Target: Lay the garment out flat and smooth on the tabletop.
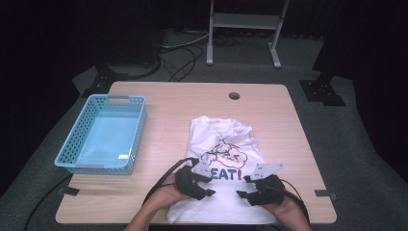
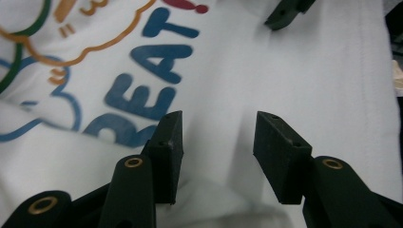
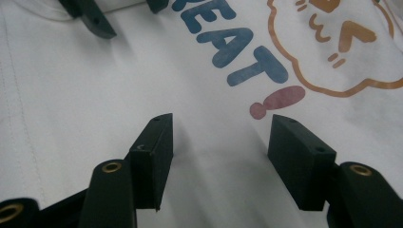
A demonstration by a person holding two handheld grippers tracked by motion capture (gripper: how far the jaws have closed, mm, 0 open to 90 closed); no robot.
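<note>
wooden table in a dark, seemingly cabled room; both grippers gape empty over the t-shirt.

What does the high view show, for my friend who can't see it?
A person's two hands hold black tongs, left and right, open over a white T-shirt printed "EAT!" on a wooden table. A blue basket sits to the left.

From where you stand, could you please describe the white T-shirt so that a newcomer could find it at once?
Start at the wooden table and look to its near half, right of the blue basket. There the white T-shirt lies flat, its lower end under the left gripper and right gripper. It is the only cloth there, marked by a cartoon print with "EAT!" in blue letters.
</note>
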